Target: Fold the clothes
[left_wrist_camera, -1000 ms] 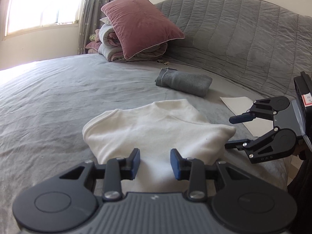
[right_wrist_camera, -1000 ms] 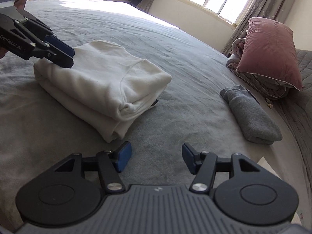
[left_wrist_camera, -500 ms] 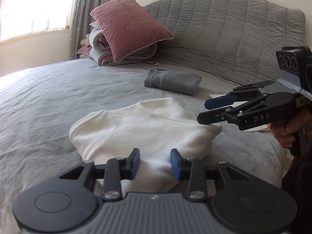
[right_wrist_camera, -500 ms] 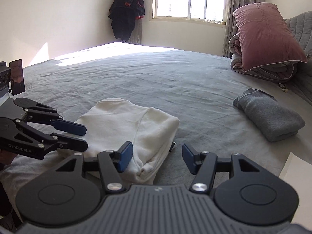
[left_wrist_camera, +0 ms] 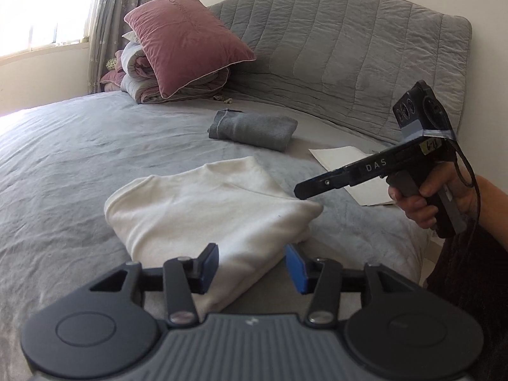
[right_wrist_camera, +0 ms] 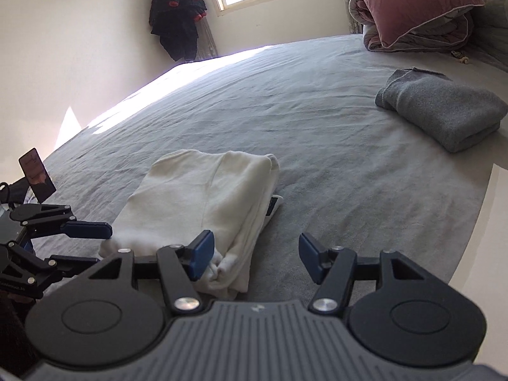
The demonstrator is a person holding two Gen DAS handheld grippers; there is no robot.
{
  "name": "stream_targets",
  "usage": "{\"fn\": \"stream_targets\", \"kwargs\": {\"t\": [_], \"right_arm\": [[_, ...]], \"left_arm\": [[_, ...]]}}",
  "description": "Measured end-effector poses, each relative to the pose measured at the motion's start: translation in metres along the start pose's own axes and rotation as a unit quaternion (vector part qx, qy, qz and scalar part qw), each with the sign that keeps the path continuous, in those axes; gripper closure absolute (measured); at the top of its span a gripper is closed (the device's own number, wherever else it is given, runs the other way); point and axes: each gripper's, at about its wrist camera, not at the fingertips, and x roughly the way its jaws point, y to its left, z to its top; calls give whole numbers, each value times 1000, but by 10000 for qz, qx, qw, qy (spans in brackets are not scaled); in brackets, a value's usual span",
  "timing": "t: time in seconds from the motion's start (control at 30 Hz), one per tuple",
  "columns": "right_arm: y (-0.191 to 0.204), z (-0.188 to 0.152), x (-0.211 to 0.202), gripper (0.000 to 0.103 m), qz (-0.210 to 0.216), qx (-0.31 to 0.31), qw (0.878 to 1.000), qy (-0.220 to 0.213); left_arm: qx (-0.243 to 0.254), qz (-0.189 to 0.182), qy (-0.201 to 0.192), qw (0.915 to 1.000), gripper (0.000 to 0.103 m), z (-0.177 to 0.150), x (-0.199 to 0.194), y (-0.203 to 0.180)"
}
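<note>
A folded white garment (left_wrist_camera: 209, 209) (right_wrist_camera: 203, 197) lies on the grey bed near its front edge. My left gripper (left_wrist_camera: 252, 266) hangs open just in front of the fold's near corner, with nothing between its blue pads. The right gripper (right_wrist_camera: 254, 255) is open too, held above the garment's right end, empty. In the left wrist view the right gripper (left_wrist_camera: 317, 187) shows side-on over the garment's right corner, a hand (left_wrist_camera: 419, 197) on its grip. The left gripper (right_wrist_camera: 79, 244) appears at the left of the right wrist view, open.
A folded grey garment (left_wrist_camera: 254, 130) (right_wrist_camera: 441, 111) lies farther back. A pink pillow (left_wrist_camera: 184, 41) tops a rolled quilt by the padded headboard (left_wrist_camera: 349, 54). A white sheet of paper (left_wrist_camera: 346, 165) rests near the bed's right edge. A dark coat (right_wrist_camera: 177, 28) hangs on the wall.
The left gripper's jaws have opened wider. Both grippers have pulled back and lifted from the white garment; the right one tilted up and now shows side-on.
</note>
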Motion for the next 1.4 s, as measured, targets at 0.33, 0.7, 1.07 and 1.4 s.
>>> {"fn": "stream_targets", "kwargs": {"t": [0.33, 0.7, 1.07, 1.4], "right_arm": [[-39, 1, 23, 39, 897, 2336, 9674, 382], [-30, 0, 58, 39, 1093, 3100, 9432, 472], [-18, 20, 45, 61, 795, 3212, 9436, 139], [-27, 61, 7, 63, 735, 3253, 9422, -314]], "left_arm": [[-2402, 181, 97, 9705, 47, 0, 7, 67], [-4260, 121, 146, 9045, 49, -32, 41, 103], [-4425, 568, -9, 8950, 64, -1, 52, 94], [-3861, 455, -146, 9212, 66, 81, 82, 81]]}}
